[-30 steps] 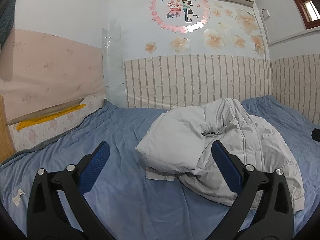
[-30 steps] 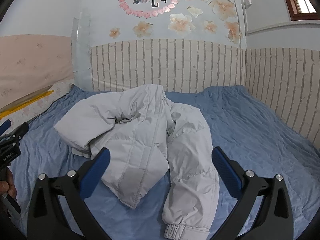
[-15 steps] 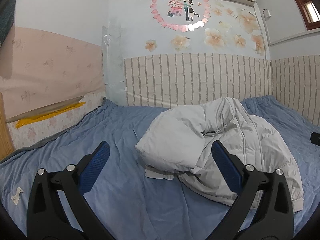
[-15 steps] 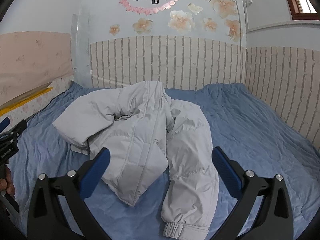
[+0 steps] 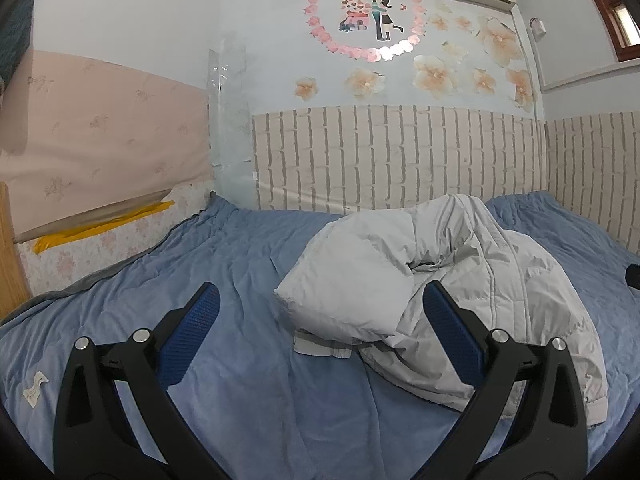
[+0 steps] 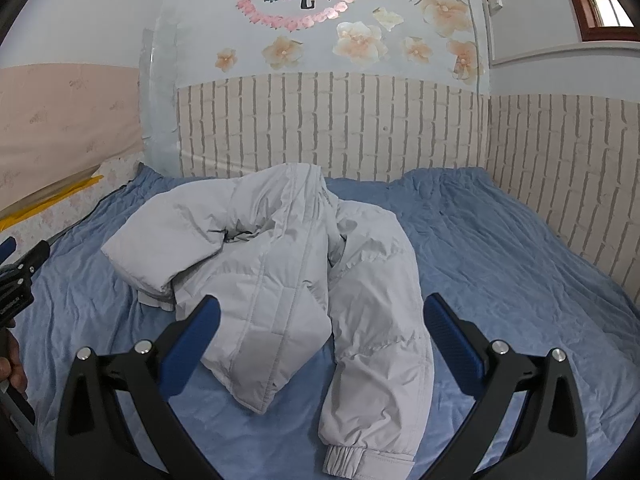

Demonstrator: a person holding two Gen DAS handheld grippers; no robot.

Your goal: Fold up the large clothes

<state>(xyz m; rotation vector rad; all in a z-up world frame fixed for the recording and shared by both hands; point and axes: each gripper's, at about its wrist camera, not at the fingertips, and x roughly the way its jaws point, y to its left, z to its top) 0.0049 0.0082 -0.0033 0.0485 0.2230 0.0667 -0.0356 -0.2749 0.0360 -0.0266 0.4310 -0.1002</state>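
Note:
A light grey puffer jacket (image 6: 280,264) lies crumpled on the blue bed sheet (image 6: 520,264). One sleeve with an elastic cuff (image 6: 368,460) stretches toward me in the right wrist view. In the left wrist view the jacket (image 5: 420,280) lies right of centre, a white hem edge (image 5: 320,346) showing under it. My left gripper (image 5: 320,312) is open and empty, above the sheet just short of the jacket. My right gripper (image 6: 320,316) is open and empty, above the jacket's near part.
The bed sheet (image 5: 160,280) reaches brick-pattern wall panels (image 6: 340,128) at the back and right. A floral mattress edge with yellow tape (image 5: 100,228) runs along the left. The left gripper shows at the far left of the right wrist view (image 6: 16,280).
Both grippers have drifted slightly closer to the jacket; the view has tilted a little. The jacket has not moved.

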